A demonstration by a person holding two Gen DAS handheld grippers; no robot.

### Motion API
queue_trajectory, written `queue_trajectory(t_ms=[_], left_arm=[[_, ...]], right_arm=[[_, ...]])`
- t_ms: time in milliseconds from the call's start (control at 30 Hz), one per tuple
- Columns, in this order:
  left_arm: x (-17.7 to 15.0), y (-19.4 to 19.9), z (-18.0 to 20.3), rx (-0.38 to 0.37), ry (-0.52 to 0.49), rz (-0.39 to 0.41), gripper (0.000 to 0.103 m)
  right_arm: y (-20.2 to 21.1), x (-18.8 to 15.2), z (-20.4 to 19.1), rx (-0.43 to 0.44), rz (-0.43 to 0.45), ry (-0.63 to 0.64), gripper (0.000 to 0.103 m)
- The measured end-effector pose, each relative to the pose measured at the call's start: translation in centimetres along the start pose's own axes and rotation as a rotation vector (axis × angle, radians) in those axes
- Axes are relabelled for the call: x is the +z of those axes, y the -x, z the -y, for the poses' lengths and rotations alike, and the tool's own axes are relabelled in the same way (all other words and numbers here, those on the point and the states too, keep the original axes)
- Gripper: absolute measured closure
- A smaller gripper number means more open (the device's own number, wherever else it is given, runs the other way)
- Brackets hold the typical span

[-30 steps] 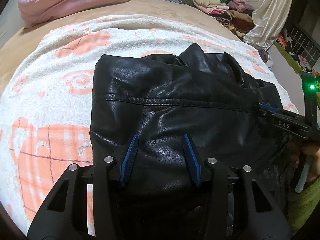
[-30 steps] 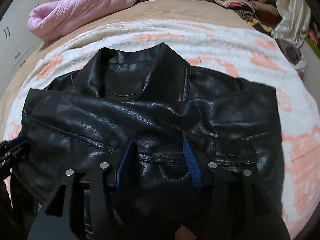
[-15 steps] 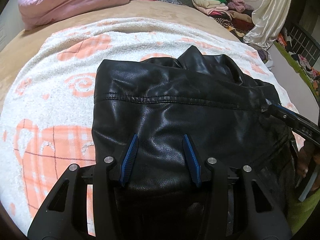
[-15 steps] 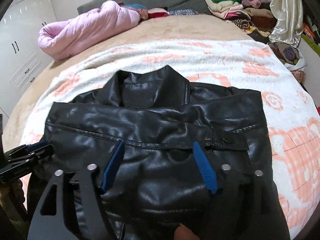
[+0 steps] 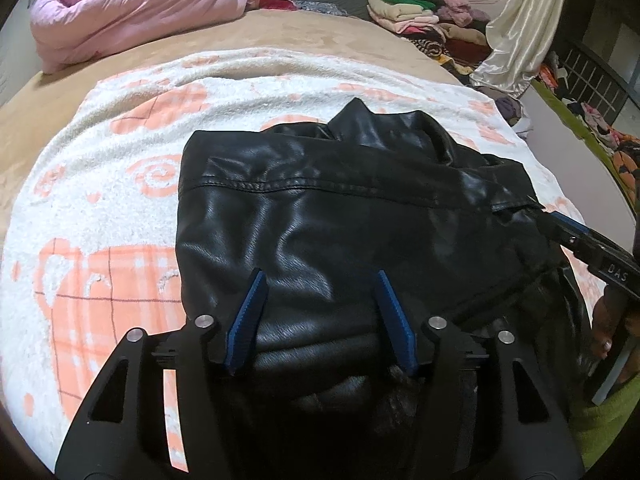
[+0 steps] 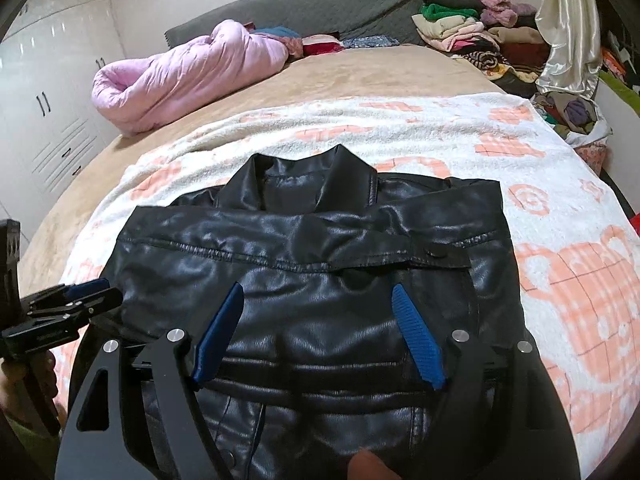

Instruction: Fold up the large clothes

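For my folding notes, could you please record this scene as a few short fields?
garment: black leather jacket, folded over, collar at the far side
surface: white and orange blanket on the bed
left hand-held gripper: open above the jacket, jaws just opening, nothing between them
right hand-held gripper: open above the jacket, holding nothing
background: pink quilt, stack of folded clothes

A tan bed (image 6: 384,76) carries a white-and-orange blanket (image 6: 560,208). At its far edge stands a grey headboard (image 6: 320,4); white wardrobe doors (image 6: 44,92) line the left wall, a pale curtain (image 6: 568,28) hangs right.
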State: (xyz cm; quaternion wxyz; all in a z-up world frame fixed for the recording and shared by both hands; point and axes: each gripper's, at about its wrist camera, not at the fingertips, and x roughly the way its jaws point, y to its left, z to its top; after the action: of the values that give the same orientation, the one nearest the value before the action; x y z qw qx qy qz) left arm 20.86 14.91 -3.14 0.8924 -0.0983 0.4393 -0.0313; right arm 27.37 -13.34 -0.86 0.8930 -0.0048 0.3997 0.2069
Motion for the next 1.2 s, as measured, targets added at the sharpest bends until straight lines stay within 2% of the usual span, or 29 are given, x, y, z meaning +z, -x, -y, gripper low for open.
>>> queue_trajectory(t_ms=[300, 467, 567, 733, 867, 1067, 1200], left_arm=[[-1.1, -0.4, 0.7, 0.009, -0.024, -0.027, 0.051], [-1.4, -0.9, 0.9, 0.012, -0.025, -0.039, 0.051], [-1.3, -0.6, 0.8, 0.01, -0.025, -0.033, 0.051], [-1.2, -0.2, 0.7, 0.001, -0.015, -0.028, 0.05], [-1.2, 0.2, 1.0, -0.005, -0.018, -0.02, 0.045], [-1.2, 0.7, 1.0, -0.01, -0.013, -0.011, 0.039], [-1.1, 1.1, 1.0, -0.013, -0.011, -0.001, 0.031]], right_arm=[[-1.0, -1.6, -0.5, -0.045, -0.054, 0.048, 0.027], [-3.7, -3.1, 0.4, -0.087, -0.168, 0.051, 0.027], [-3.7, -3.3, 0.2, -0.097, -0.157, 0.063, 0.027], [-2.1, -2.7, 0.7, -0.045, -0.099, 0.015, 0.024], [-1.0, -2.5, 0.4, -0.027, -0.067, 0.006, 0.015], [-0.2, -2.3, 0.2, -0.015, -0.045, -0.003, 0.008], [0.3, -2.3, -0.1, -0.02, -0.031, -0.001, 0.007]])
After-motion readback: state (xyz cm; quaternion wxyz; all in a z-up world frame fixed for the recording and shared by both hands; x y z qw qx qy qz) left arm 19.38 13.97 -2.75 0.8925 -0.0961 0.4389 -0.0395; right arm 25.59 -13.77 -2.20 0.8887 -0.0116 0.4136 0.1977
